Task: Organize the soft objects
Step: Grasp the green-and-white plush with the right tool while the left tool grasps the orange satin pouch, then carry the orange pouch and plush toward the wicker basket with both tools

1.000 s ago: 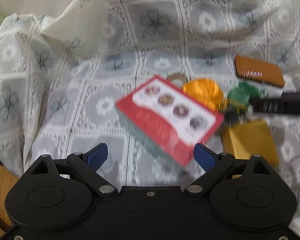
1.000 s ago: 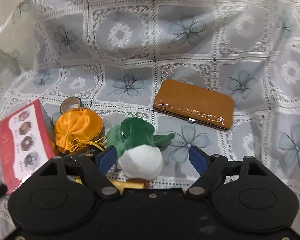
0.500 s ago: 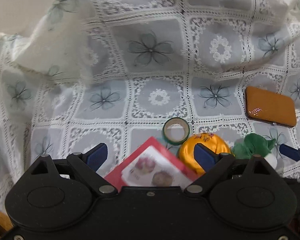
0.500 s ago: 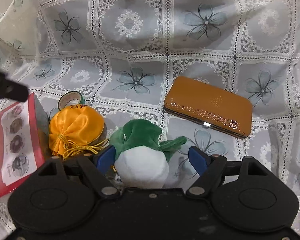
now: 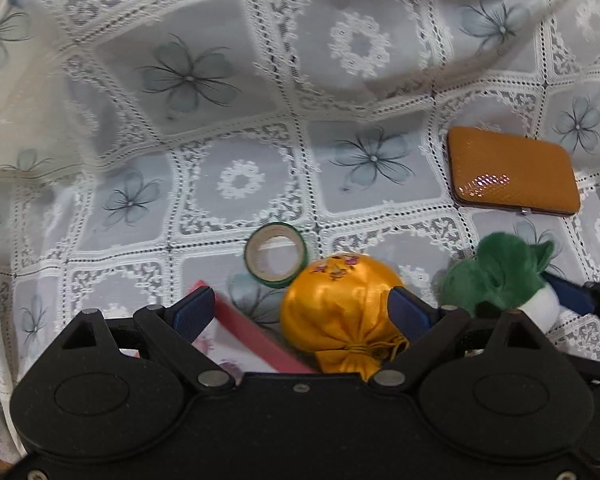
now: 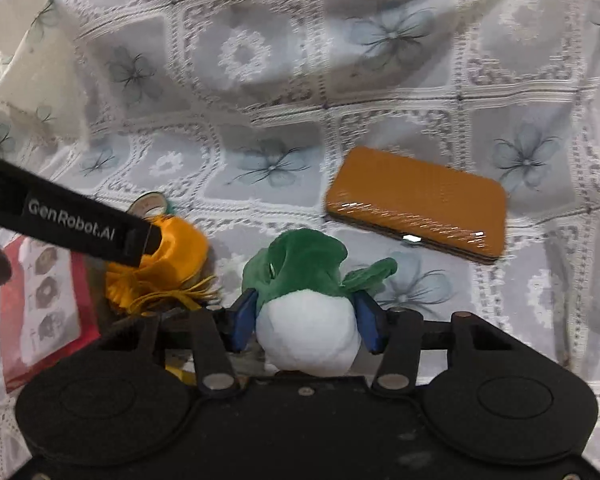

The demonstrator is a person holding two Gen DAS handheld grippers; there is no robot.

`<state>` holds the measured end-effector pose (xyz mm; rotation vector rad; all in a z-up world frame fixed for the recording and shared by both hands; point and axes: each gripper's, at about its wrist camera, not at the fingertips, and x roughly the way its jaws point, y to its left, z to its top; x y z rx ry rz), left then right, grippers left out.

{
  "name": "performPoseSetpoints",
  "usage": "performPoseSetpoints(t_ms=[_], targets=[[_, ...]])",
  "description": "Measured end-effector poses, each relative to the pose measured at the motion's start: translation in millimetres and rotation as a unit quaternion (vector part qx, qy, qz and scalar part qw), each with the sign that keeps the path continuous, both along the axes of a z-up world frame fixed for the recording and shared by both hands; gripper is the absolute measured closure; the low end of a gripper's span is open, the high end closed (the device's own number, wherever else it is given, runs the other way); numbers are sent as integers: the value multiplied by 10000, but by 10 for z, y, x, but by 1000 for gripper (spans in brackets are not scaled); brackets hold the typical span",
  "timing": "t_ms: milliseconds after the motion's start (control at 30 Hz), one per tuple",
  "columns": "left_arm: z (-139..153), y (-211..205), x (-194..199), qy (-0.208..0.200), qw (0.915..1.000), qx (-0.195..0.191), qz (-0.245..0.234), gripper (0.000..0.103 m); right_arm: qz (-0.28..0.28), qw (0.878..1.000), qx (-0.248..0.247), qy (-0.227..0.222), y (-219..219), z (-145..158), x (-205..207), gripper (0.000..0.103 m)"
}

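Surface: a lace tablecloth (image 5: 240,180) of grey squares with flower and rosette motifs covers everything; it rumples upward at the far side and the far left.
Room: a strip of pale wall shows beyond the cloth at the far left; nothing more can be made out.
Right gripper (image 6: 306,320): jaws squeezed onto the white belly of the green-and-white plush toy (image 6: 304,280), near centre in the right wrist view.
Left gripper (image 5: 296,312): jaws wide, holding nothing, with the orange satin drawstring pouch (image 5: 340,312) between them.
Left of pouch: a red printed box (image 6: 44,304), touching or nearly so.
Beyond pouch: a green tape roll (image 5: 276,256), just beside it.
Far right: an orange hard case (image 6: 416,204), apart from the plush.
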<state>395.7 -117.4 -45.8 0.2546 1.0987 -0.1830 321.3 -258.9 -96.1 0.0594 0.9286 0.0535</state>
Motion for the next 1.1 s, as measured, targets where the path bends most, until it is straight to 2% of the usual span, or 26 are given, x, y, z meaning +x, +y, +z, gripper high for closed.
performPoseSetpoints(t_ms=[267, 400, 500, 633, 733, 867, 1000, 1067, 1100], targets=[[-111, -137, 32, -8, 9997, 213, -132, 12, -120, 9998, -126, -93, -93, -69, -20, 48], [-219, -176, 82, 285, 9995, 81, -131, 12, -162, 9995, -208, -148, -58, -88, -27, 47], [-297, -215, 106, 357, 9992, 117, -127, 12, -181, 9995, -223, -166, -56, -101, -32, 41], [-371, -204, 170, 591, 9982, -100, -18, 12, -199, 9994, -216, -186, -66, -130, -31, 32], [-388, -205, 179, 652, 9976, -227, -50, 31, -187, 9993, -242, -231, -72, -138, -21, 26], [-373, -205, 181, 663, 9973, -300, -28, 36, -208, 9994, -223, -162, -91, -171, 27, 18], [-290, -189, 131, 469, 9986, -244, -42, 37, -292, 9996, -22, -12, -142, -216, 85, 19], [-216, -159, 110, 392, 9988, -303, -41, 37, -330, 9994, 81, 72, -162, -225, 113, 31], [-174, -139, 103, 356, 9988, -344, -33, 37, -313, 9993, 148, 121, -168, -226, 123, 43]])
